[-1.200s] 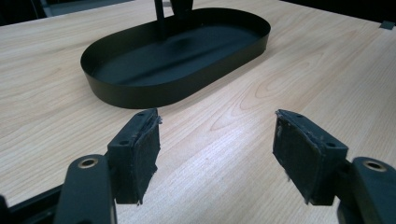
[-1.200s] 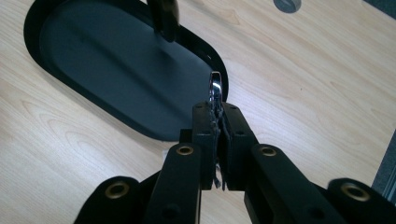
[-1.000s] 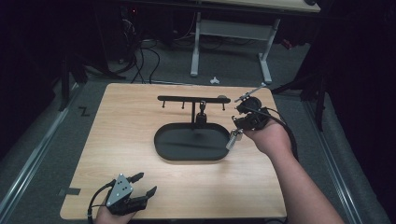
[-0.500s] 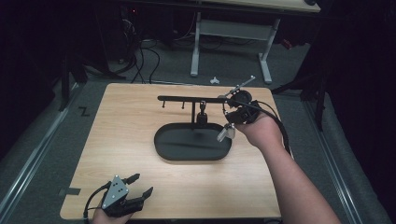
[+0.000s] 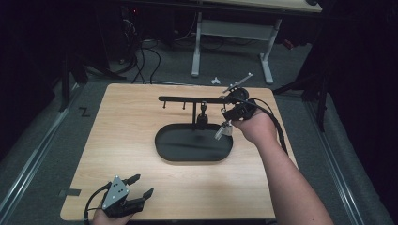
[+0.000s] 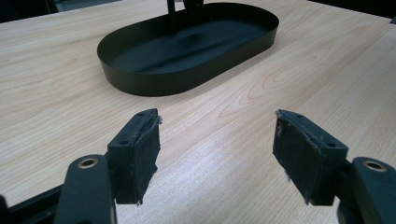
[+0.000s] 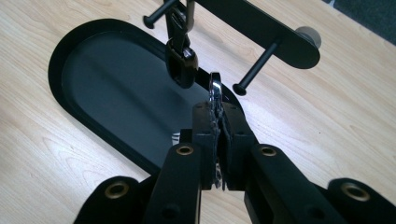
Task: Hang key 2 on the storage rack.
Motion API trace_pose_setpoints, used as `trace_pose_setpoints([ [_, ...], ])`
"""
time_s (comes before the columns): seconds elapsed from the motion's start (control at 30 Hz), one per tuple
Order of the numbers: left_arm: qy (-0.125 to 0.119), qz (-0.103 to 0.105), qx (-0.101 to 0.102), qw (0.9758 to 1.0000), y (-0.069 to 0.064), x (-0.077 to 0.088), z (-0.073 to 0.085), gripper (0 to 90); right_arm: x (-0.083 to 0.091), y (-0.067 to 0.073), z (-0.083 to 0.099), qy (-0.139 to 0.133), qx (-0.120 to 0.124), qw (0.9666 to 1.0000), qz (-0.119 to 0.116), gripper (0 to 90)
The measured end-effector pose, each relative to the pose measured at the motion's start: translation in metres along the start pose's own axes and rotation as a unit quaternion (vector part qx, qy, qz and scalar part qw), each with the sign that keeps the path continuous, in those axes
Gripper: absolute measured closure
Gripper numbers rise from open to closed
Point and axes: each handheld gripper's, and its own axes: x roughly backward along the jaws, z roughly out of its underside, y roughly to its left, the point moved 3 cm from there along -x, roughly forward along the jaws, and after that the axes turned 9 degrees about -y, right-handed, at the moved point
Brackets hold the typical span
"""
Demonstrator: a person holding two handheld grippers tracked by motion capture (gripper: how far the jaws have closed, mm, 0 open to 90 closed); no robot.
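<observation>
While the left gripper rests at the near left edge of the table with its jaws apart and nothing between them, the right gripper hangs over the far right end of the black tray. Its jaws are clamped on a metal ring, just beside a peg of the rack. A key fob hangs from another peg.

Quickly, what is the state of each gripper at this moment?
Left gripper: open, holding nothing, above the wooden table.
Right gripper: shut on a thin shiny metal ring, near the black hook stand.
</observation>
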Motion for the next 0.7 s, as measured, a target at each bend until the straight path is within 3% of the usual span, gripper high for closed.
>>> trace_pose_setpoints([
  [0.2,0.007,0.003,-0.005,1.0,-0.001,-0.001,0.001,32.2,-0.006,-0.01,0.003,-0.003,-0.025,0.9996,-0.013,86.3],
  [0.5,0.007,0.003,-0.005,1.0,-0.001,0.0,0.001,32.2,-0.012,-0.015,0.003,-0.008,-0.034,0.9993,-0.013,86.1],
  [0.7,0.011,0.004,-0.007,0.9999,-0.001,-0.001,0.001,32.2,-0.018,-0.018,0.004,-0.011,-0.031,0.9995,0.005,82.6],
])
